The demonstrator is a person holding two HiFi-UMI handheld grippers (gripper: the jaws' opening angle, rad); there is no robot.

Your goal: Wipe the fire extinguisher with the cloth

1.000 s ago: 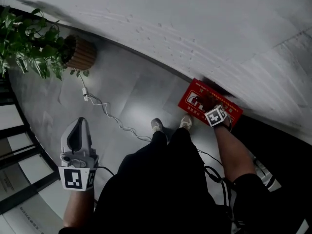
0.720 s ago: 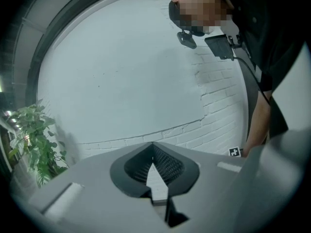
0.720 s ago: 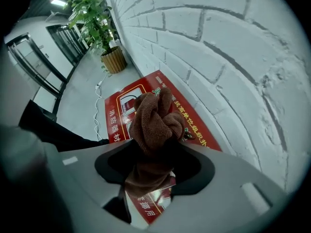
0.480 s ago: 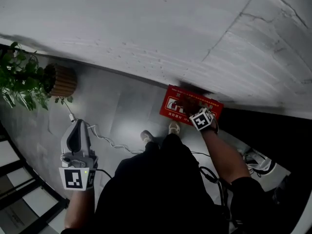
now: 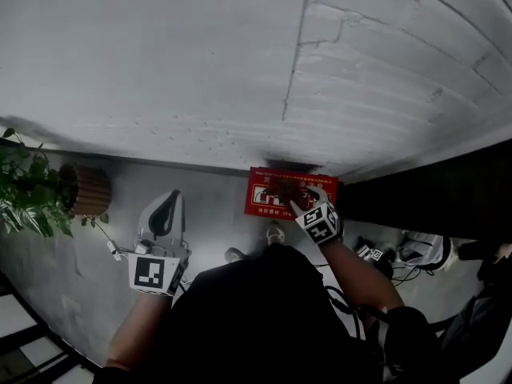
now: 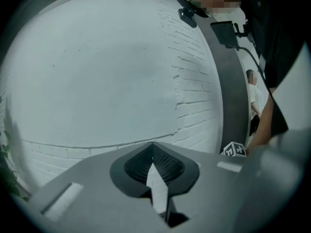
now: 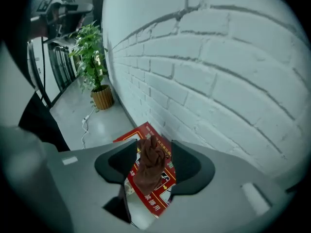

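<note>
Site: foot of a white brick wall (image 5: pixel 200 70), grey floor (image 5: pixel 208 205). The fire extinguisher box (image 5: pixel 264 204), red with printed panels, sits on the floor against the wall. We make out no cylinder as such, so we take the box for the thing to be wiped.

Cloth (image 7: pixel 148 171): brown, bunched, seen over the box's top face, toward its middle.

Right claw (image 7: pixel 154 144): pointing down at the box, jaws wide, having just been opening. The cloth shows in the gap between them, but neither pad presses it, and a clear gap shows on one side. We cannot say for sure whether it lies loose on the box or hangs by a fold from the other jaw. Lying loose is our reading.

Left claw (image 6: pixel 153 149): jaws together at the tips, nothing in them, held up facing the wall, well apart from the box.

Hazards, as we judge them:
- No grip on the cloth. A wiping stroke begun now would shove it along or off the box, not rub anything.
- Closing from above on a bunched heap may catch one fold only, and the rest could slip out mid-stroke.
- The box is hard against the brick, so a stroke toward the wall could knock the claw tips.
- The box is unbraced and the left claw is too far off to steady it, so a firm push may slide it.
- White cable (image 7: pixel 85 123) on the floor, on the plant side of the box: a snag risk if we shuffle that way.
</note>
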